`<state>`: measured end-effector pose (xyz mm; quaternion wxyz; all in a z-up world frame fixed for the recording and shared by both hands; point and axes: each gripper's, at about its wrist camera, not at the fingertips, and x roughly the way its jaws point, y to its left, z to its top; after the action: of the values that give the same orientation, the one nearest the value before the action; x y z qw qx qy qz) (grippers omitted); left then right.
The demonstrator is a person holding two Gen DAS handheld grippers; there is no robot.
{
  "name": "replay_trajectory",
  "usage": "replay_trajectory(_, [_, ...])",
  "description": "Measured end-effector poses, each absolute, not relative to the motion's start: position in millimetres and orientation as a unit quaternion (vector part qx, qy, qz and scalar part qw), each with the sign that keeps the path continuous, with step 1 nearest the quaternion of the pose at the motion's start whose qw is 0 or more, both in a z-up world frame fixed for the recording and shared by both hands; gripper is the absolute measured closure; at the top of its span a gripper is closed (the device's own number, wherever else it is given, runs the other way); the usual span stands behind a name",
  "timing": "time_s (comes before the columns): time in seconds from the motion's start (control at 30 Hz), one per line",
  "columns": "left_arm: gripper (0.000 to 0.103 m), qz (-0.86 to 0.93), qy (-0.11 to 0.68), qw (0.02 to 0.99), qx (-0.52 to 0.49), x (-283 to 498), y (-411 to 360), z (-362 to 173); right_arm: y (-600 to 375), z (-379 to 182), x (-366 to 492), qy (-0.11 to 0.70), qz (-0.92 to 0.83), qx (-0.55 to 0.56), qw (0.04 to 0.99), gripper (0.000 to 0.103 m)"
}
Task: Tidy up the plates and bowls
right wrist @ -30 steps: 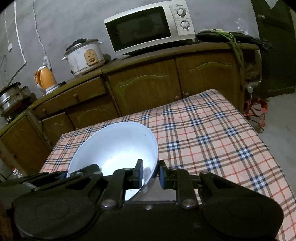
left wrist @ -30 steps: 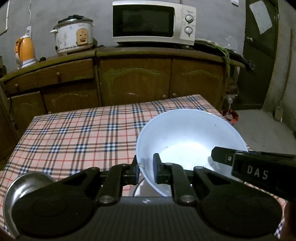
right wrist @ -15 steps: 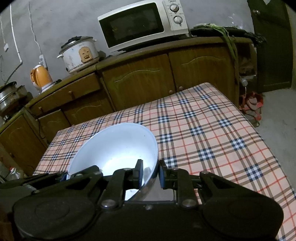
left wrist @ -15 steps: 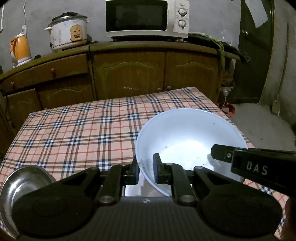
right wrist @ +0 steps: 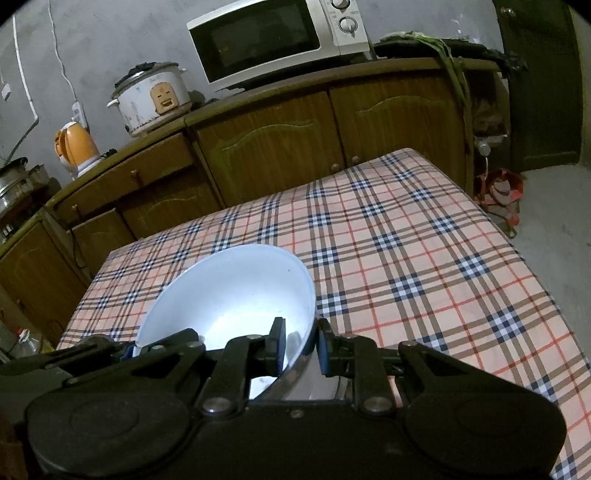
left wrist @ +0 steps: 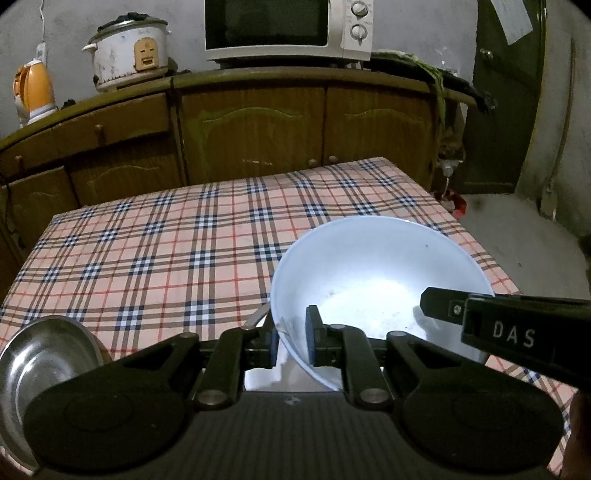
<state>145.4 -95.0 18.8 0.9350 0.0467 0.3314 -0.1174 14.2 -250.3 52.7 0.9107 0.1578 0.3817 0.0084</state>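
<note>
While both grippers pinch its rim, the white bowl [left wrist: 373,269] hangs over the near right part of the bench [left wrist: 177,236], which is covered by a plaid cloth. It seems tilted and lifted rather than resting flat, though its base is hidden behind the tools. The left gripper [left wrist: 291,341] has its jaws clenched on the bowl's left wall, one pad inside and one outside. The right gripper [right wrist: 301,345] grips the opposite wall the same way, and in the left wrist view its finger reaches in over the far rim.

My reading is that the step in hand is carrying this bowl to where it belongs, probably a stack. A steel bowl [left wrist: 44,362] sits at the near left corner of the bench, and a metallic edge shows just under the white bowl in the right wrist view; what it belongs to I cannot tell. The next move calls for both tools to travel together, keeping the rim level, then lowering it squarely before either one lets go. A thin, smooth rim held by small pads could slip or twist if one side leads.

Both tools point forward and slightly down across the bench, side by side, the left one a little to the left of the bowl and the right one angled in from its right side.

Beyond the far edge stand wooden cabinets [left wrist: 258,129] with a microwave [left wrist: 288,29], rice cooker [left wrist: 129,51] and orange kettle [left wrist: 33,92].
</note>
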Motion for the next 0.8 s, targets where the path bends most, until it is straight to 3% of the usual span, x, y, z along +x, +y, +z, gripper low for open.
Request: replay_trajectory(0.8, [0.088, -0.117, 0.370, 0.919, 0.063, 155, -95, -15, -248, 10, 21, 0.413, -0.001, 0.170, 0.895, 0.079])
